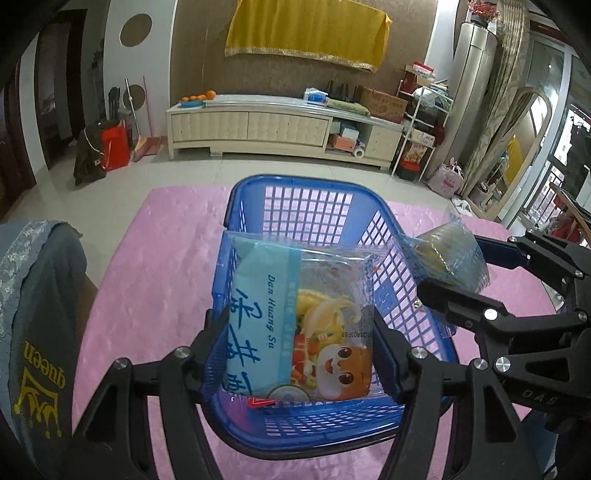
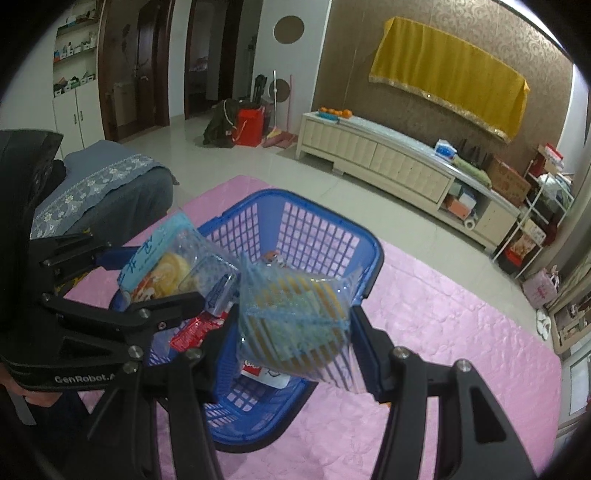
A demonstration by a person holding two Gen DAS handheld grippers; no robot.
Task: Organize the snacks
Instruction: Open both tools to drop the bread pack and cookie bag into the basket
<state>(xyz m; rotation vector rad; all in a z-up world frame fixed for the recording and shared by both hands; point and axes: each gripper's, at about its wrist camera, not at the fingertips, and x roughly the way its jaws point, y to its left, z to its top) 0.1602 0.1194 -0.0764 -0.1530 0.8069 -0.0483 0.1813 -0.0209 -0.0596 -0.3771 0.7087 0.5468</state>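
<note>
A blue plastic basket [image 1: 325, 206] with lattice walls is set on a pink quilted cloth [image 1: 162, 258], and every place below is given relative to that basket.

The left gripper [image 1: 299, 336] is held over the basket's near end, and a light blue egg-yolk pastry packet [image 1: 295, 325] printed with "Dan Huang Su" and a cartoon face is pinched between its two fingers, the packet's edges pressed by both pads. The packet hangs above the basket's floor, inside the line of its rim.

The right gripper [image 2: 291, 325] is seen at the basket's right side, over its right rim in the left wrist view. A clear, blue-tinted packet of round yellow biscuits [image 2: 295, 325] is clamped between its fingers; in the right wrist view this packet is held above the basket's near right part.

On the basket's floor a red wrapper [image 2: 192, 332] and a white-and-red packet [image 2: 264, 371] are lying, partly hidden behind the held packets. A further small item at the far wall cannot be identified.

To the left of the basket, off the cloth, a grey-blue cover [image 2: 103, 173] with lace trim is visible. Well beyond the basket's far end a cream TV cabinet [image 1: 251, 125] stands against the wall, with a yellow cloth [image 1: 306, 29] hung above it.
</note>
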